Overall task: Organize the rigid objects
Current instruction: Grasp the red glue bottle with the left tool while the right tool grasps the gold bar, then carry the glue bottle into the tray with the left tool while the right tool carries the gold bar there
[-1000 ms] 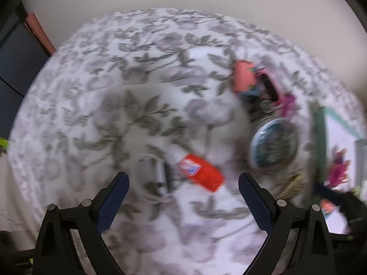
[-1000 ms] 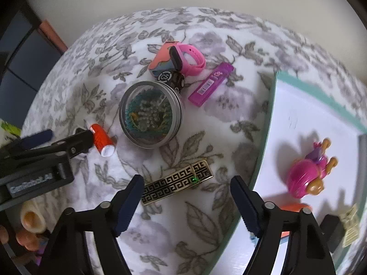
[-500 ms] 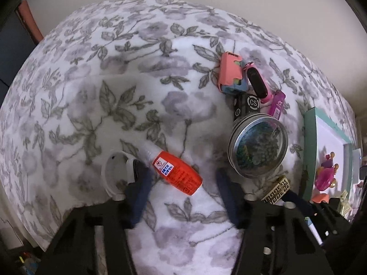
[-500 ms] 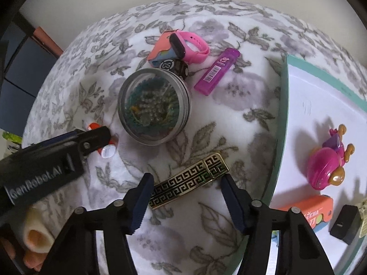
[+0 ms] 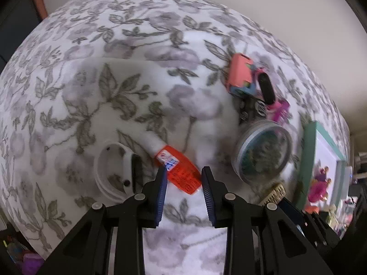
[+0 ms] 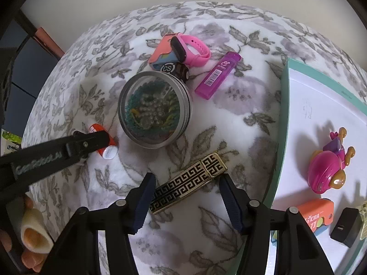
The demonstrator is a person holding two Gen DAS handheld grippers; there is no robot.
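Observation:
My left gripper (image 5: pixel 183 171) has its jaws narrowed around the red end of a small red and white bottle (image 5: pixel 181 171) lying on the floral cloth; the pads look in contact with it. The same bottle (image 6: pixel 106 146) and left gripper (image 6: pixel 91 137) show in the right wrist view. My right gripper (image 6: pixel 187 178) is open, its jaws either side of a gold and black patterned lighter (image 6: pixel 190 181) lying on the cloth, not touching it. A teal-edged white tray (image 6: pixel 283 119) lies at the right.
A round tin with a clear lid (image 6: pixel 154 108), a pink watch (image 6: pixel 195 50), a coral case (image 6: pixel 160 52) and a purple lighter (image 6: pixel 218 78) lie behind. A white watch (image 5: pixel 117 171) lies left of the bottle. The tray holds a pink toy (image 6: pixel 328 171), an orange box (image 6: pixel 315 210) and a black charger (image 6: pixel 345 226).
My left gripper has come down and narrowed from wide open onto the red bottle. My right gripper has moved closer to the gold lighter and narrowed a little.

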